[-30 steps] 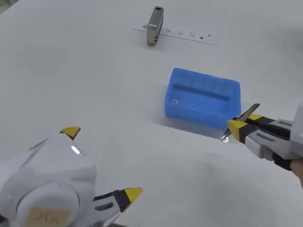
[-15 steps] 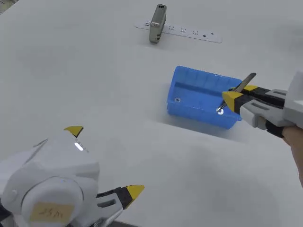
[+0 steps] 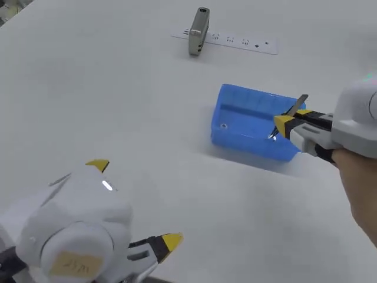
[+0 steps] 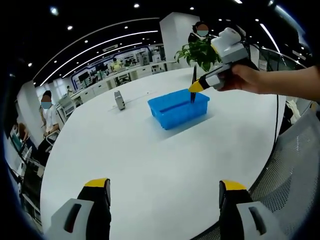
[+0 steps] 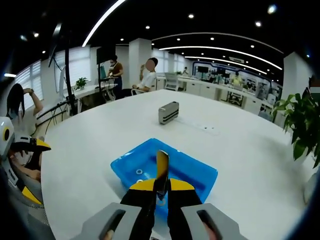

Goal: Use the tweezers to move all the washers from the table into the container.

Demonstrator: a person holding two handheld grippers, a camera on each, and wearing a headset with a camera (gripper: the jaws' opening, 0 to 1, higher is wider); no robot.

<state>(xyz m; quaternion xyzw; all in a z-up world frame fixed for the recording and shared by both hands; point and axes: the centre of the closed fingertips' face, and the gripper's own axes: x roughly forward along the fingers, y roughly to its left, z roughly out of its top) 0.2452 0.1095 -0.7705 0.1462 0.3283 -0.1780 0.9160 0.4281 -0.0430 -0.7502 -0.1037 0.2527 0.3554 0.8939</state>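
My right gripper [image 3: 283, 122] clamps the tweezers [image 3: 296, 105], tips pointing down inside the right end of the container [image 3: 247, 145]. One washer [image 3: 223, 126] lies by its left wall; another at the tips I can't confirm. My left gripper [image 3: 134, 202] idles wide, well apart.

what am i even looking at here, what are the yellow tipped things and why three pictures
A person holds a two-jaw gripper in each hand and wears a headset camera; the head view looks down from it onto a white table. The two round pictures come from cameras on the grippers, looking along their jaws. The left gripper is open, holding nothing. The right gripper is shut on tweezers, which point down into a blue container. Small washers lie inside it. Farther back is a power strip with a grey block at one end.
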